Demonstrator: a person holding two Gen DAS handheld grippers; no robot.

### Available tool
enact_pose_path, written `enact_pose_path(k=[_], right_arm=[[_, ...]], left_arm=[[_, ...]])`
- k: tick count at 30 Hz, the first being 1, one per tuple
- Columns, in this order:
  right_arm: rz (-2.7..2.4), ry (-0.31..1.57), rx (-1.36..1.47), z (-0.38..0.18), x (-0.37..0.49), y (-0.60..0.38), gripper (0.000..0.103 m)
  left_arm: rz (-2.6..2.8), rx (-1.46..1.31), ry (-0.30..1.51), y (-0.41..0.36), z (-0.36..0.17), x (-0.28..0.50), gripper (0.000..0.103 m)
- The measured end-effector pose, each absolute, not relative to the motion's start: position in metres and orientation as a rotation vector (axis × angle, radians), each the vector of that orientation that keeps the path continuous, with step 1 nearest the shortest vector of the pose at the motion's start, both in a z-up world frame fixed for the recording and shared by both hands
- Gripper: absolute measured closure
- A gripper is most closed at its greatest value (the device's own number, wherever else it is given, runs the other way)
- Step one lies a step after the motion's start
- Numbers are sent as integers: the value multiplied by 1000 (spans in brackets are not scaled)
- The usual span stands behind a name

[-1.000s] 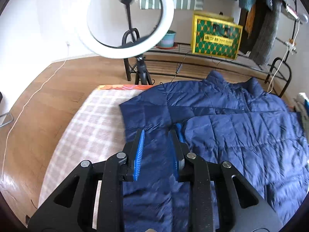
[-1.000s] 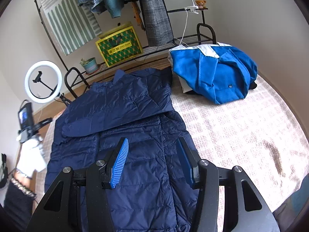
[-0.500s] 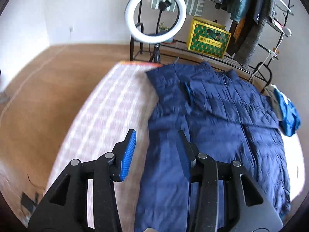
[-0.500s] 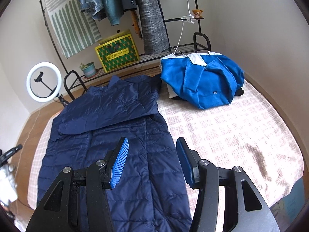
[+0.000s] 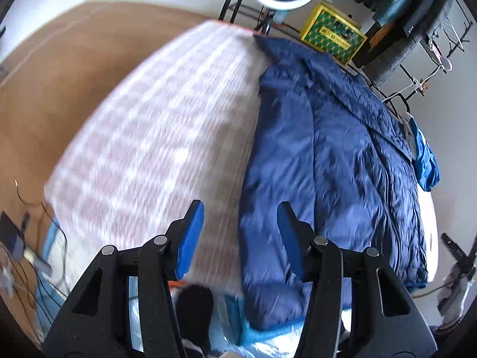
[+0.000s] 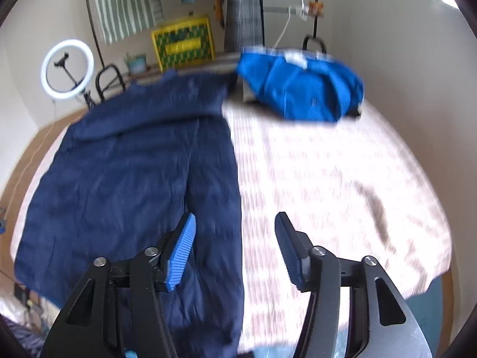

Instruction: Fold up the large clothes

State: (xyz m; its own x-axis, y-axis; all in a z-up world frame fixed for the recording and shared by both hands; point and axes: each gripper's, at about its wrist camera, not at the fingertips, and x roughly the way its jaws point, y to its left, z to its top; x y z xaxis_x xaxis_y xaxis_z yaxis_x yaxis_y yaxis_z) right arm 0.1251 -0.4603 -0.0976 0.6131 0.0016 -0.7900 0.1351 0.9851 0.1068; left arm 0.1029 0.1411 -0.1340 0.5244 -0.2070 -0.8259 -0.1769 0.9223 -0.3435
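Pink checked bed cover (image 5: 155,137) fills the room's middle so clothes can lie flat. Left gripper (image 5: 241,238) hangs spread apart, holding nothing. Long navy puffy coat (image 6: 134,179) lies flat, ready for folding. Right gripper (image 6: 235,249) also hangs apart over the coat's right edge. Bright blue jacket (image 6: 301,92) waits far right.
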Motion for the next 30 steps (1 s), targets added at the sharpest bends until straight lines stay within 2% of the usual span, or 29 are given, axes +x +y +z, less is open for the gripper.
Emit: enact_pose_path(k=[7, 20, 29, 30], right_arm=[[34, 1058, 315, -131, 103, -473, 44], [135, 1188, 408, -163, 69, -460, 44], [166, 1253, 526, -182, 53, -471, 44], [181, 1254, 531, -182, 53, -471, 47]], left_arm=[[-96, -550, 1137, 138, -172, 76, 51], [-192, -539, 1216, 100, -187, 61, 51], [-176, -491, 1219, 93, -187, 62, 81], [-174, -480, 1218, 92, -187, 62, 86]])
